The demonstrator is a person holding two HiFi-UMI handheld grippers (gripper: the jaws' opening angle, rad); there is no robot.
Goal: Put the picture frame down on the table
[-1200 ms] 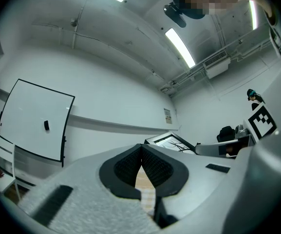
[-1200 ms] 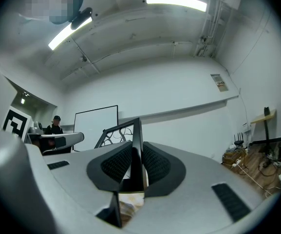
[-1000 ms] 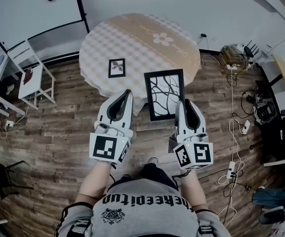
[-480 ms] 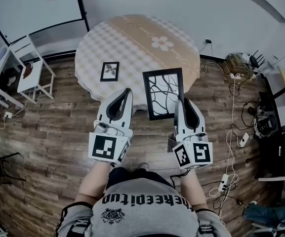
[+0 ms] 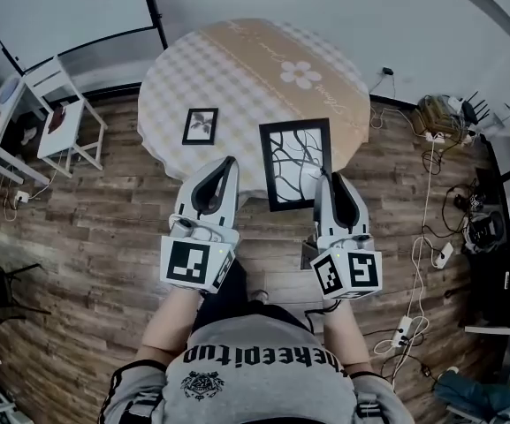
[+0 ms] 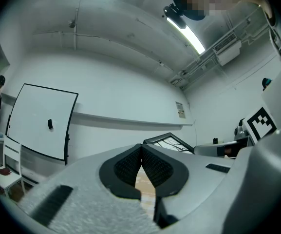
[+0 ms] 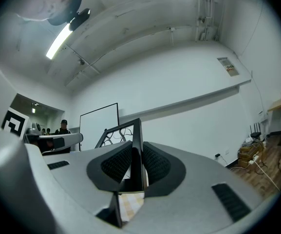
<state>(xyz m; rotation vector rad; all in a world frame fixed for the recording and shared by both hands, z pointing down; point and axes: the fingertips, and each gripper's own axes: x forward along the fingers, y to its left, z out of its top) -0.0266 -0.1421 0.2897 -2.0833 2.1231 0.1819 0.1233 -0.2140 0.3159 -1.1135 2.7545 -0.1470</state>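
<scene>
Currently held: we see the large black-framed picture of bare branches [image 5: 296,163] pinched at its near right edge by the right gripper [image 5: 330,182].
Grip: we find that gripper's jaws pressed on the black rim, one on each face.
Other hand: we see the left gripper [image 5: 227,164] pressed together on nothing, just left of the picture.
Picture's place: we see it overlapping the near rim of the round worktop in a checked beige cloth [image 5: 237,69], its near end over the wooden floor [image 5: 104,237].
Also on worktop: a small black photo frame [image 5: 201,125], apart to the left.
</scene>
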